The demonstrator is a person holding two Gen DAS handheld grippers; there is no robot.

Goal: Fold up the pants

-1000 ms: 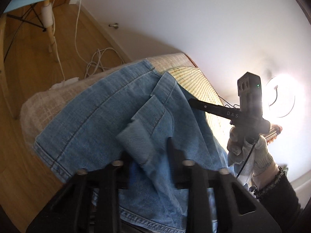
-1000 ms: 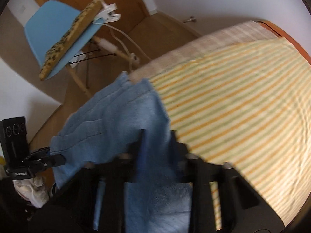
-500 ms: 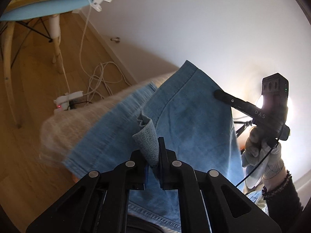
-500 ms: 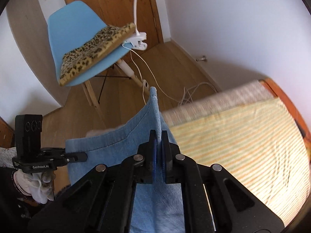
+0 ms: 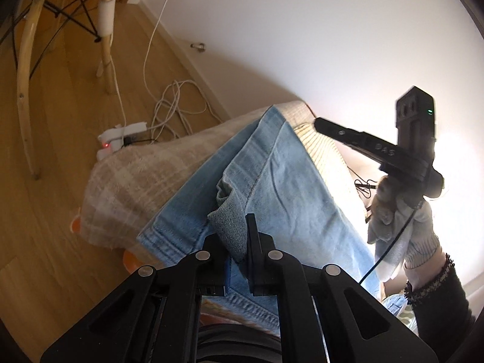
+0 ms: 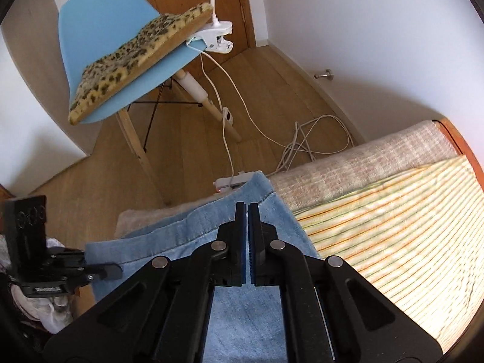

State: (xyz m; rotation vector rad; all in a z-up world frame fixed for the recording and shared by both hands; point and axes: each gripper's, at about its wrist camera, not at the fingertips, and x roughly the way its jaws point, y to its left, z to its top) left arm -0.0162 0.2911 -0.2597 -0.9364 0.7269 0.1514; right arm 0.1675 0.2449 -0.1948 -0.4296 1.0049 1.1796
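A pair of light blue jeans [image 5: 281,187] is spread over the corner of a bed [image 6: 357,163], on a beige checked blanket [image 5: 145,181] and beside a yellow-and-green striped sheet [image 6: 408,236]. In the left wrist view, the left tool [image 5: 234,242] is seen clamped on a bunched fold of the denim, with the paler inside of the fabric pinched between its black fingers [image 5: 253,236]. The right tool [image 6: 247,211] is closed almost completely, only a thin slit being left between its pads; in the right wrist view nothing can be made out in that slit, and the jeans lie beneath and behind it. From the left wrist view the right tool [image 5: 320,122] is seen raised above the far edge of the jeans, held by a hand [image 5: 399,220] in a light knitted glove. A blue chair [image 6: 99,48] bearing a leopard-print cushion [image 6: 139,57] stands on the wooden floor [image 6: 90,187], where white cables [image 5: 175,112] are coiled near a power strip [image 5: 121,136].
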